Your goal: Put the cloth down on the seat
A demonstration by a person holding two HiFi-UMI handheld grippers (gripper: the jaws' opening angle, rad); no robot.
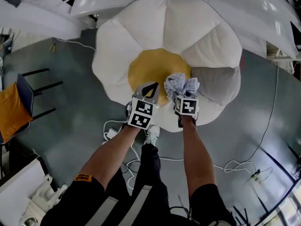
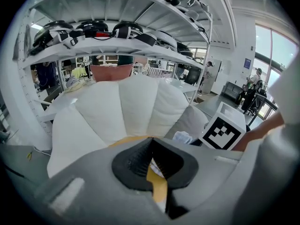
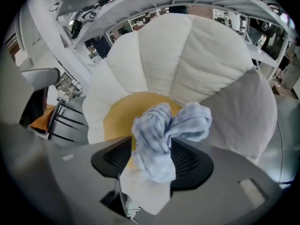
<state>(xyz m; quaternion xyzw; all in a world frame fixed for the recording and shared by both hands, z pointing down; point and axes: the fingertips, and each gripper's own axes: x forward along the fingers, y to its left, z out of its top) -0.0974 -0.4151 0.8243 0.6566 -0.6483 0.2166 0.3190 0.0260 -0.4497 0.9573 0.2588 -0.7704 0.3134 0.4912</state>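
Observation:
A crumpled light blue cloth (image 1: pixel 181 84) lies at the right side of the yellow seat (image 1: pixel 148 67) of a flower-shaped chair with white petal cushions (image 1: pixel 141 22). My right gripper (image 1: pixel 181 96) points steeply down over it. In the right gripper view the cloth (image 3: pixel 164 130) sits between the jaws of the right gripper (image 3: pixel 151 143), which stand wide apart; a gap shows beside the left pad. My left gripper (image 1: pixel 149 89) hovers beside it over the seat's front edge. In the left gripper view the left gripper (image 2: pixel 150 142) has its tips together and nothing held. The cloth (image 2: pixel 183 137) shows there too.
A grey cushion (image 1: pixel 216 84) forms the chair's right petal. A folding chair with an orange cushion (image 1: pixel 14 105) stands at the left. White cables (image 1: pixel 235 166) trail over the grey floor. Shelves with gear (image 2: pixel 117 36) rise behind the chair. My legs (image 1: pixel 150 182) stand at the chair's front.

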